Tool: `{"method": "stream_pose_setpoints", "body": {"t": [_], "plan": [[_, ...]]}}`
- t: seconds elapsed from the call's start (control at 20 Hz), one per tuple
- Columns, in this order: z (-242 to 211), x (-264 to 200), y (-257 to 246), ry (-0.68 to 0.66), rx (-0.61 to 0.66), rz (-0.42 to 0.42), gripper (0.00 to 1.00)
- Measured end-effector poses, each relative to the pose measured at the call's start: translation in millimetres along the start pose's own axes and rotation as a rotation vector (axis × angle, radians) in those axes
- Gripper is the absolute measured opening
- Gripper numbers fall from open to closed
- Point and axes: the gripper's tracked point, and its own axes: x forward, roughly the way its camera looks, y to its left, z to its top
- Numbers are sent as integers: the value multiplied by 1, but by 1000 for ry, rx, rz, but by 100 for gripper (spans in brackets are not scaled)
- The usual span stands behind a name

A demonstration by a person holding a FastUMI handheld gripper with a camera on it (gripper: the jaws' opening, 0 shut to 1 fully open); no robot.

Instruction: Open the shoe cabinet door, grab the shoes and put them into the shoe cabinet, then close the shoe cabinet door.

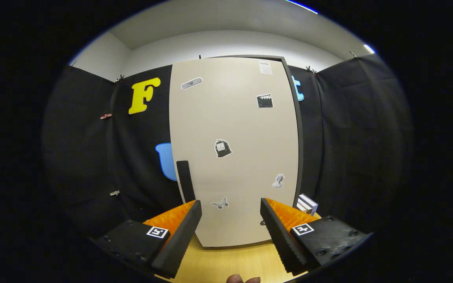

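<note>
The shoe cabinet's beige door [234, 149] stands shut straight ahead, tall, with several small stickers on it. A dark upright handle [185, 181] runs along its left edge, just beyond my left finger. My gripper [230, 208] is open, its two fingers spread wide in front of the door's lower part with nothing between them. The cabinet stands on a wooden floor [230, 261]. I see no shoes.
A small white striped box [307, 204] sits on the floor at the cabinet's right side, beyond my right finger. Black cloth walls [352, 149] close in on both sides. Fingertips of a person's hand [243, 279] show below, between my fingers.
</note>
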Motion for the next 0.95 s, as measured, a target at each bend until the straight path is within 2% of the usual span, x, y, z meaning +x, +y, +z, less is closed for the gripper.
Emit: {"method": "stream_pose_setpoints", "body": {"t": [0.95], "plan": [[1,-2,-3,-9,10,1,98]]}}
